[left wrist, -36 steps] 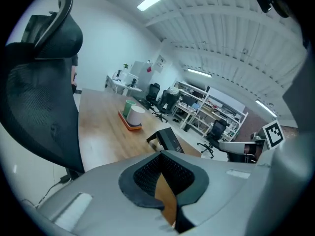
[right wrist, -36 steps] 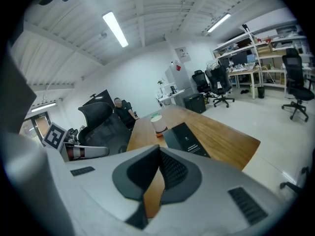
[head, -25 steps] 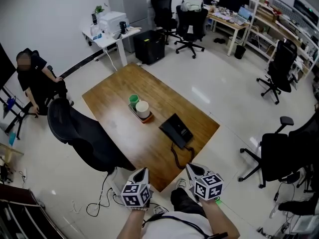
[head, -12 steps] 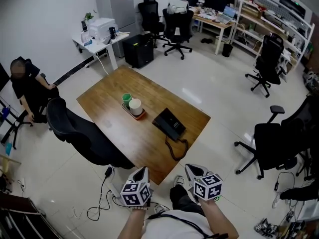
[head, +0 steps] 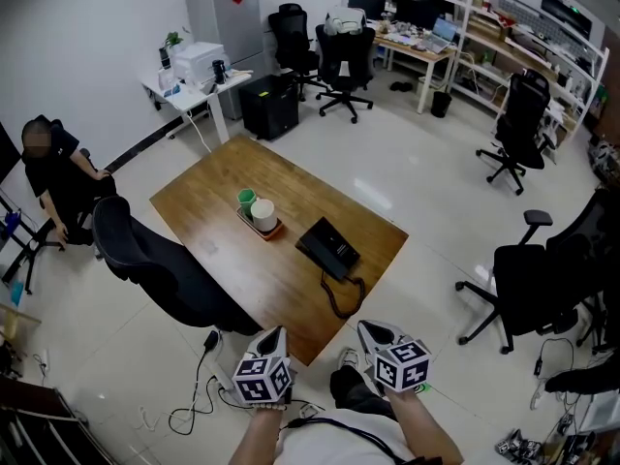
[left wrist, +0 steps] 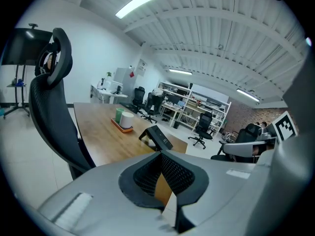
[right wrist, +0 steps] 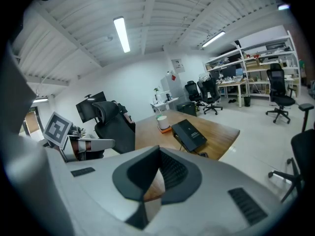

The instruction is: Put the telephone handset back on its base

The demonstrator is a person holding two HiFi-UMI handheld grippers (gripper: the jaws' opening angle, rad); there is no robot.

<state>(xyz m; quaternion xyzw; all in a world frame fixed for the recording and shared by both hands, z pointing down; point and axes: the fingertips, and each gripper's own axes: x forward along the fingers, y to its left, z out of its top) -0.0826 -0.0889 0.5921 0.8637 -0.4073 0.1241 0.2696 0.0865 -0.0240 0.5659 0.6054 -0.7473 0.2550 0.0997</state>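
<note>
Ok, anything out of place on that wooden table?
The telephone's dark cord sprawls in a loose loop across the table toward its near edge. Whether the handset is seated is too small to tell.

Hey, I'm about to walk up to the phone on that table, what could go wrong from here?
Loose cable below the table corner could trip you. The coiled cord of the phone lies near the table edge and might snag. The left gripper and right gripper are both shut, so they must open first.
</note>
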